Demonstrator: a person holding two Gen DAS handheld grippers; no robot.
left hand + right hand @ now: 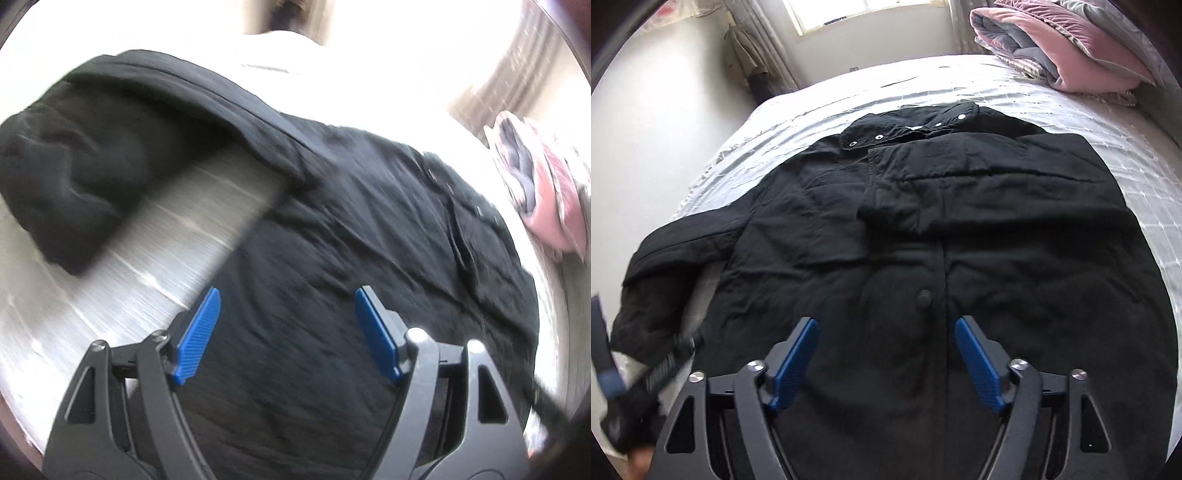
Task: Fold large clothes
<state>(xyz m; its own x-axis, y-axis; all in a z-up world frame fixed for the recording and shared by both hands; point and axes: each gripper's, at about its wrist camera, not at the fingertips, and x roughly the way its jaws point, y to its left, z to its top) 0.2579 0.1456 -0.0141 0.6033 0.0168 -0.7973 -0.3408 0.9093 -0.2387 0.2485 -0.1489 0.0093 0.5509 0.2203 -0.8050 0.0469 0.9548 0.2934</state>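
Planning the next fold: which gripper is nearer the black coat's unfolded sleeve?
Left. The left gripper hangs open beside the unfolded sleeve, which shows close in its view. The right gripper hangs open over the black coat near its front closure.

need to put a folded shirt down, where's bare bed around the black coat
Bare bedspread lies beyond the black coat's collar, toward the window. A strip runs along its right side. The far right corner is crowded by the pink quilt.
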